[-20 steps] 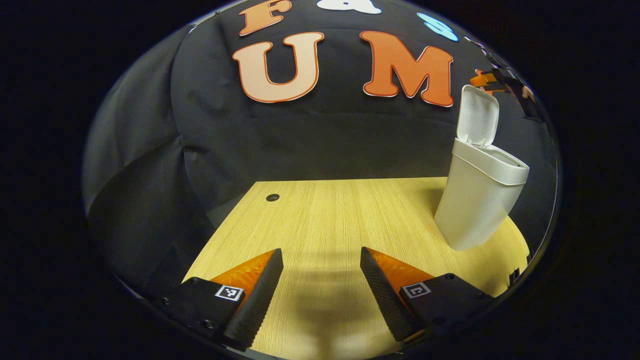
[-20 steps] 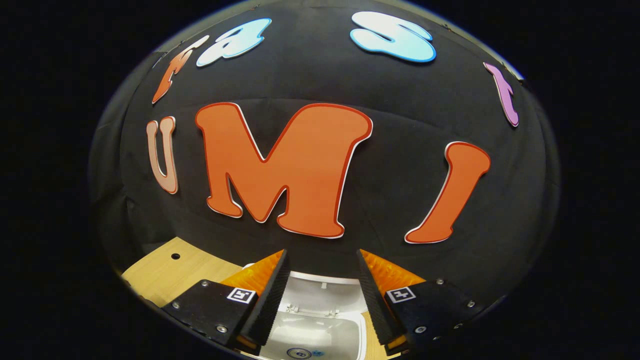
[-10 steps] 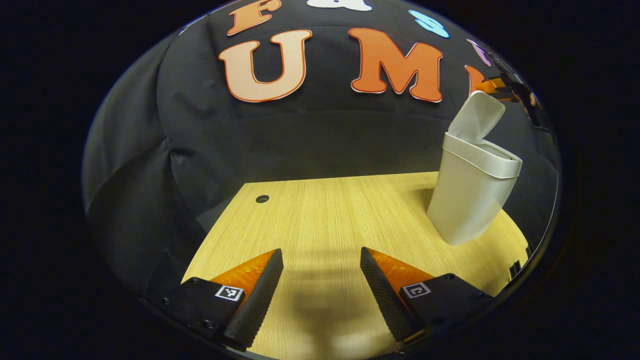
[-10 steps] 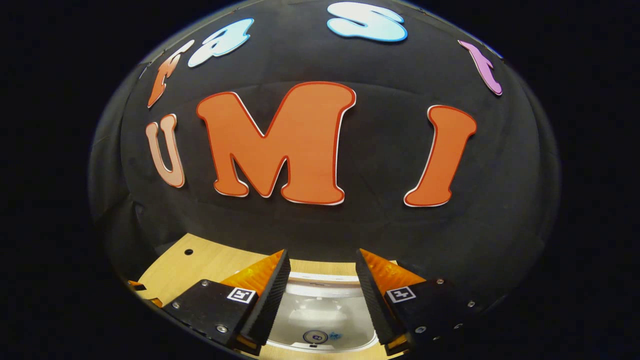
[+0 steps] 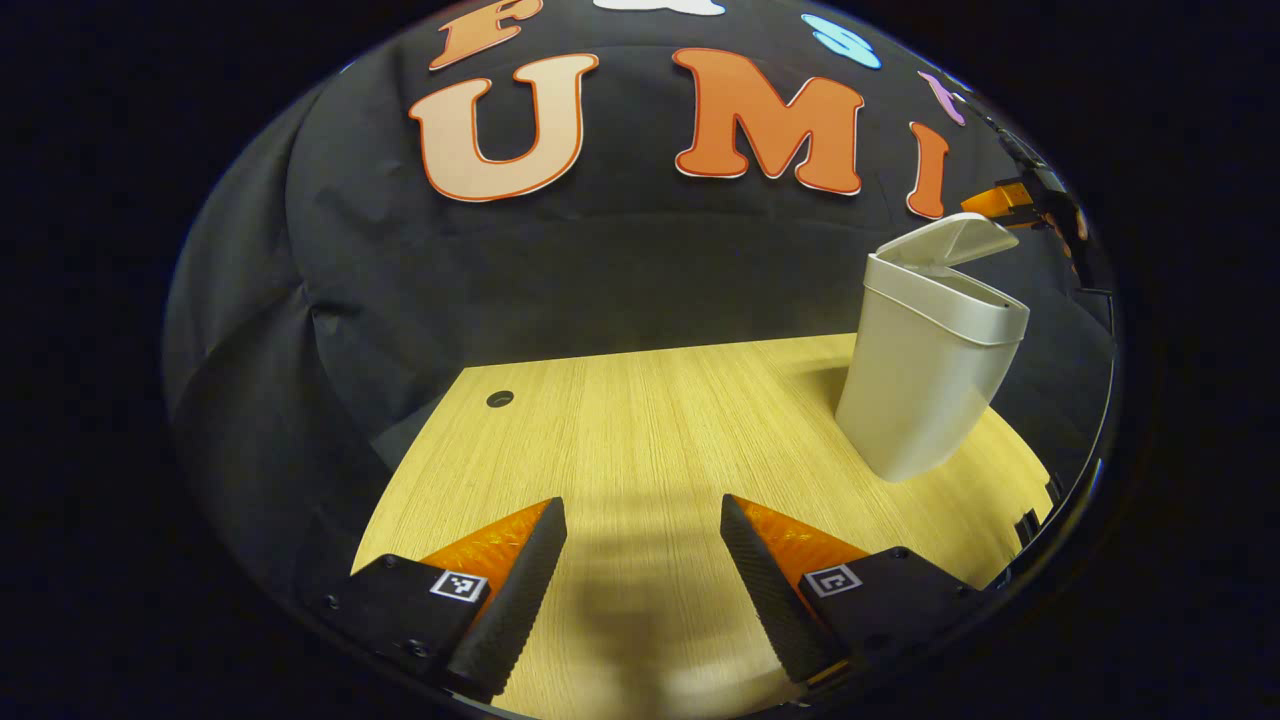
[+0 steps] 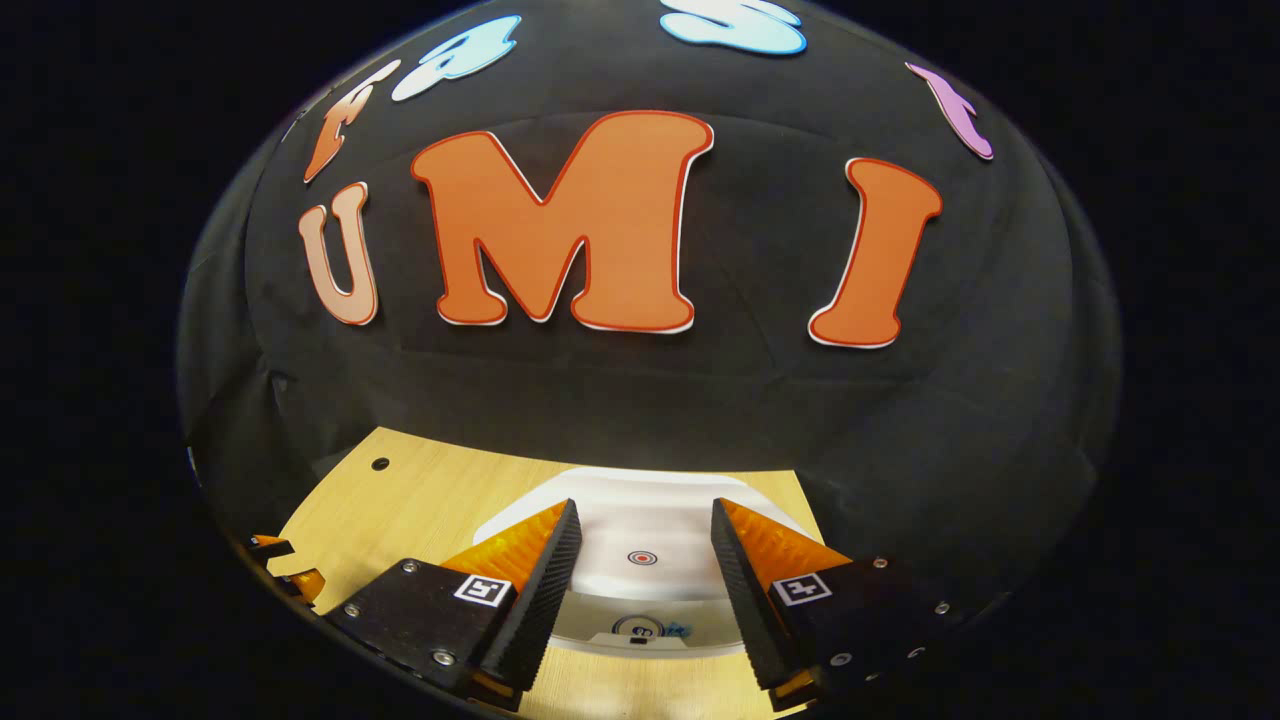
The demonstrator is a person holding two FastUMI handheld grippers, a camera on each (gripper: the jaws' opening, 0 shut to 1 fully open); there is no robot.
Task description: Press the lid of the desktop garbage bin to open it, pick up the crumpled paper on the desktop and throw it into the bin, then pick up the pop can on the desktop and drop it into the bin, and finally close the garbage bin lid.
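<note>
A pale wood-grain surface (image 5: 640, 430) is standing before black cloth, carrying a white plastic desktop bin (image 5: 925, 375) at its far right. The bin's hinged white lid (image 6: 640, 545), upright a second ago, is now dropping nearly closed. The right tongs (image 6: 640, 570) are hovering spread above it; the left tongs (image 5: 640, 580) are hanging spread over bare wood.

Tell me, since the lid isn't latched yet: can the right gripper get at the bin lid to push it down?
Probably yes. The right gripper hangs open just above the lid, which sits slightly ajar on the bin; nothing lies between them.
</note>
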